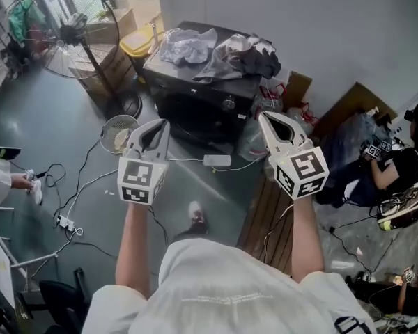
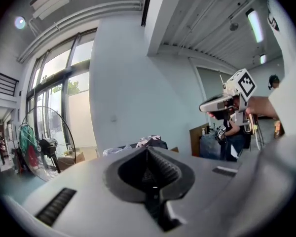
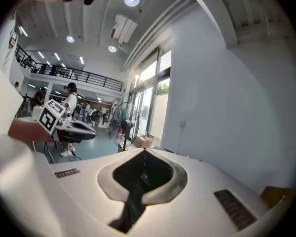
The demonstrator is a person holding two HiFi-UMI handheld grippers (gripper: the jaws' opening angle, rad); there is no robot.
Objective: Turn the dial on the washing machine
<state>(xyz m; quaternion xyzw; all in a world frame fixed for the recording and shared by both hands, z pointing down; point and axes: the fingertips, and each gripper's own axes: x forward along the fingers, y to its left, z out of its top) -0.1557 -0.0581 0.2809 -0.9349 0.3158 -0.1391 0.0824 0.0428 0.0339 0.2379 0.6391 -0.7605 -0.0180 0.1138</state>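
Note:
The black washing machine point(image 1: 195, 113) stands on the floor ahead of me, with crumpled clothes point(image 1: 219, 51) piled on its lid. Its round dial point(image 1: 228, 104) sits on the front panel, right of middle. My left gripper point(image 1: 165, 122) is held up in the air short of the machine's left front, jaws shut and empty. My right gripper point(image 1: 260, 115) hovers just right of the dial, apart from it, also shut with nothing held. In the left gripper view the left gripper point(image 2: 148, 148) points level over the clothes point(image 2: 147, 141). The right gripper point(image 3: 144, 151) faces a bare wall.
A standing fan point(image 1: 70, 33) and a yellow bin point(image 1: 141, 44) are at the back left. A round white fan guard point(image 1: 118, 132), cables and a white adapter point(image 1: 217, 161) lie on the floor. A wooden pallet point(image 1: 265, 218) and a seated person point(image 1: 397, 169) are on the right.

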